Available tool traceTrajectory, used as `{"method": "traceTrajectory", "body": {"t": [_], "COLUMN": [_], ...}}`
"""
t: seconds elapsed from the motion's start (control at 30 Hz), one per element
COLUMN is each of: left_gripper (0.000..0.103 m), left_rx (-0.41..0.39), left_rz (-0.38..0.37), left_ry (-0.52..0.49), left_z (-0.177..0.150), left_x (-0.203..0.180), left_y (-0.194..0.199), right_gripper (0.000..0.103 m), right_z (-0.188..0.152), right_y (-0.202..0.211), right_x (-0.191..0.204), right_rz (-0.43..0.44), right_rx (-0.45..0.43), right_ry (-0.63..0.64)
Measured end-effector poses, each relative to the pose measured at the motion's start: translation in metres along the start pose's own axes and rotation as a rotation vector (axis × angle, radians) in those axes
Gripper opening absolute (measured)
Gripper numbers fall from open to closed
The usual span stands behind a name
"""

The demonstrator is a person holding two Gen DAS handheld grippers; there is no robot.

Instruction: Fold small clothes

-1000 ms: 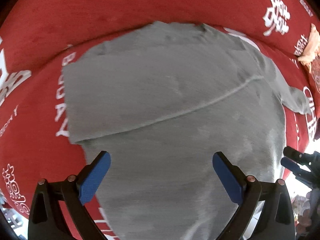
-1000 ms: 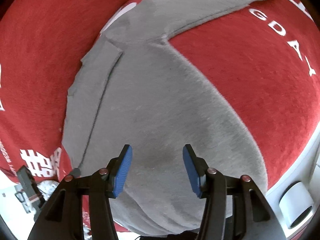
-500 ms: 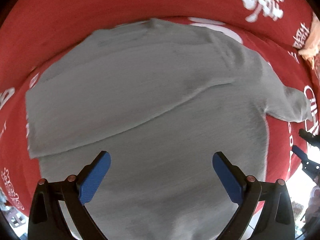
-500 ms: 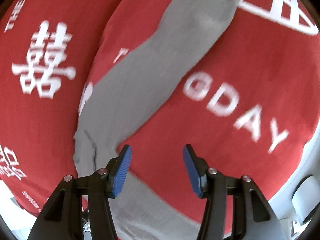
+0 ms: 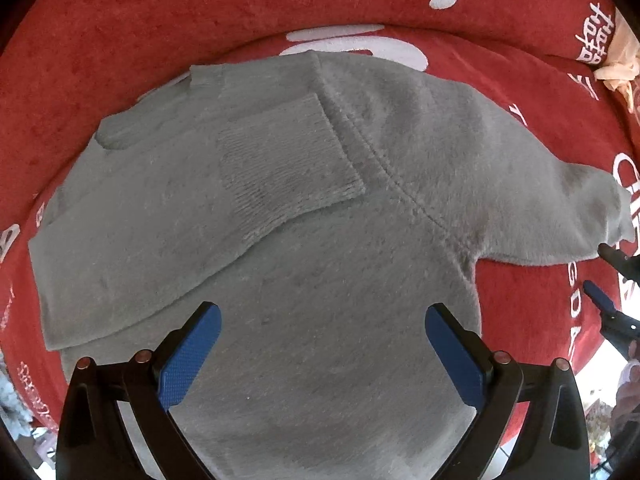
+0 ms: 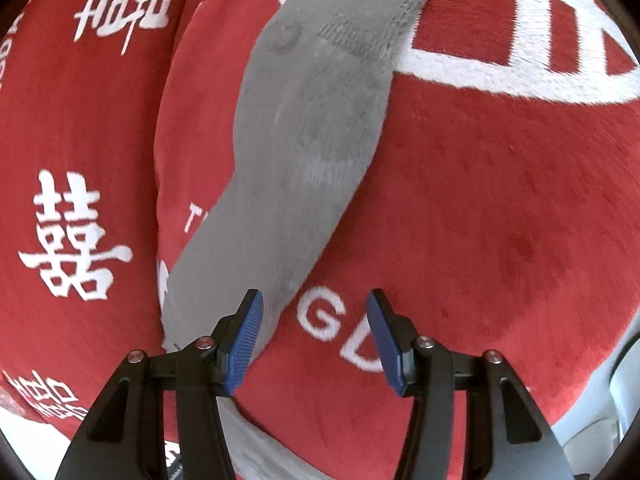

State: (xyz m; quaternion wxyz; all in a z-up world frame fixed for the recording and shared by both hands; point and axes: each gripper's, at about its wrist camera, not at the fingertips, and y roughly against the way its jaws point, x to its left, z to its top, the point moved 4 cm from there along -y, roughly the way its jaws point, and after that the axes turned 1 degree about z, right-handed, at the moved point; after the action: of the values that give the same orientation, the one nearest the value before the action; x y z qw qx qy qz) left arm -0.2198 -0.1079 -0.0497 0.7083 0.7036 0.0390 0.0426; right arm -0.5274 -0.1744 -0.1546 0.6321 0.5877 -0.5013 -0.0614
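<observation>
A small grey fleece sweater lies flat on a red cushion with white lettering. Its left sleeve is folded across the chest, ribbed cuff on top. The other sleeve stretches out to the right; in the right wrist view this sleeve runs away from me to its cuff. My left gripper is open and empty, above the sweater's body. My right gripper is open and empty, low over the cushion beside the sleeve's near part; it also shows in the left wrist view.
The red cushion's raised back runs along the far and left side. A peach-coloured cloth lies at the far right. The cushion's front edge and pale floor show at lower right.
The left gripper has pulled back, so the folded sleeve and cuff now show. The right gripper has moved off the sweater's body out along the right sleeve. Both stay open.
</observation>
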Motion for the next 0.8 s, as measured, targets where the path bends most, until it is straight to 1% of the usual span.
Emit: {"method": "traceTrajectory", "body": {"t": [0.27,0.47,0.53,0.57,0.6,0.63,0.67,0.73,0.8], "left_gripper": [0.102,0.102,0.102,0.102,0.102,0.102,0.102,0.102,0.102], "left_rx": [0.019,0.025,0.025,0.024,0.023,0.024,0.025,0.025,0.034], "left_rz": [0.018,0.032,0.033,0.031,0.026,0.021,0.020,0.032,0.028], "left_ry": [0.027,0.030,0.034,0.034,0.037,0.039,0.043,0.044,0.053], "left_z": [0.012,0.017,0.020,0.022,0.022,0.022,0.023,0.023,0.022], "left_x": [-0.010,-0.011,-0.012,-0.012,-0.012,-0.011,-0.010,-0.006,0.000], "left_y": [-0.010,-0.016,-0.019,-0.020,-0.019,-0.020,-0.020,-0.022,-0.025], "right_gripper": [0.058,0.058,0.057,0.049,0.024,0.011,0.008,0.008,0.008], "right_z": [0.021,0.037,0.041,0.042,0.043,0.044,0.044,0.045,0.044], "right_y": [-0.017,-0.020,-0.020,-0.021,-0.021,-0.021,-0.022,-0.020,-0.013], "right_x": [0.005,0.011,0.014,0.015,0.016,0.016,0.016,0.023,0.035], "right_rz": [0.080,0.147,0.177,0.198,0.213,0.221,0.238,0.294,0.338], "right_rx": [0.008,-0.030,-0.030,-0.026,-0.021,-0.014,-0.005,0.004,0.010], "right_ry": [-0.073,-0.123,-0.143,-0.161,-0.178,-0.190,-0.207,-0.210,-0.159]}}
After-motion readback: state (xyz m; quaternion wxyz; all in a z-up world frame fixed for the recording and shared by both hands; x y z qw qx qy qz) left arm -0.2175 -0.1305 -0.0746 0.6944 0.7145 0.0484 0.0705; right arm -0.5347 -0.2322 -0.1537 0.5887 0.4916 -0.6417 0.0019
